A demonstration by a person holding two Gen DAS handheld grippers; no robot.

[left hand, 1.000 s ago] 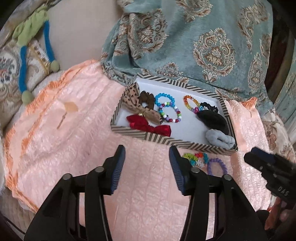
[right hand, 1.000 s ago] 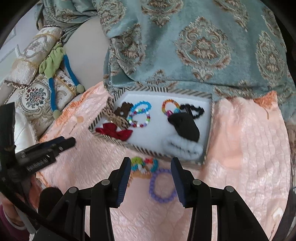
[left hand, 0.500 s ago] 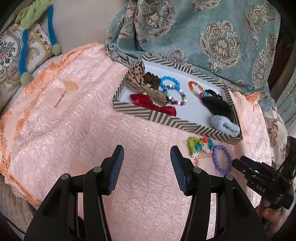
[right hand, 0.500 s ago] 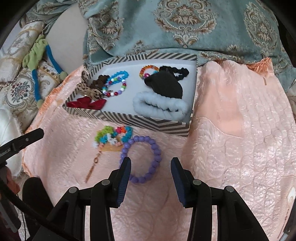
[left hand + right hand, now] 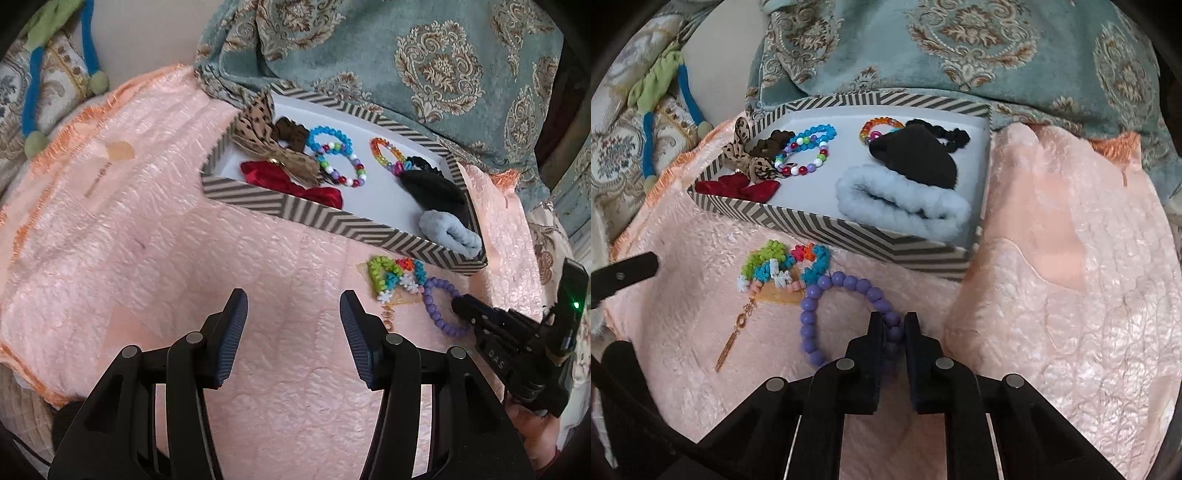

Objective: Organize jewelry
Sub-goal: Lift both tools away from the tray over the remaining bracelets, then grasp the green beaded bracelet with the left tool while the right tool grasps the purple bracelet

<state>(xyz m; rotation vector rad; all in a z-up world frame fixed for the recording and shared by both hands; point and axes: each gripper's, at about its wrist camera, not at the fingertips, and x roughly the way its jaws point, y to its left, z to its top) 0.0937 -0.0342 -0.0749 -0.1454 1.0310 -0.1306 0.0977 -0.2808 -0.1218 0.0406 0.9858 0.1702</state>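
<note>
At the far left a patterned cushion (image 5: pixel 617 155) lies beside a green and blue plush toy (image 5: pixel 655 88). A peach quilted cover (image 5: pixel 147 240) spreads across the bed and carries everything else.

The left gripper (image 5: pixel 293 334) hovers over bare cover, its fingers (image 5: pixel 232 332) spread wide with nothing between them.

Beyond it sits a shallow box with a zigzag-striped rim (image 5: pixel 827 227). At its left end lie a spotted tan bow (image 5: pixel 746 157), a brown scrunchie (image 5: pixel 774 142) and a red bow (image 5: pixel 738 188). Next come a blue bead bracelet (image 5: pixel 816 134) and a multicoloured bead bracelet (image 5: pixel 801 160), overlapping each other. Further right are a rainbow bracelet (image 5: pixel 873 127), a black hair tie (image 5: pixel 955 138), a black scrunchie (image 5: pixel 916 157) and a pale blue fluffy scrunchie (image 5: pixel 905 205) against the near wall.

On the cover just in front of the box lies a cluster of bright bead pieces (image 5: pixel 783 267) on a tan card, with a gold pendant (image 5: pixel 735 332) trailing below it. Touching its right side is the purple bead bracelet (image 5: pixel 820 295), still outside the box.

The right gripper (image 5: pixel 893 326) is clenched on the near right arc of that purple bracelet, its fingers (image 5: pixel 875 332) pressing the beads from both sides while the rest of the loop rests on the cover. A hand (image 5: pixel 535 432) holds this gripper at the lower right of the left wrist view.

A teal damask fabric (image 5: pixel 960 48) is bunched behind the box, from the middle to the right edge.
</note>
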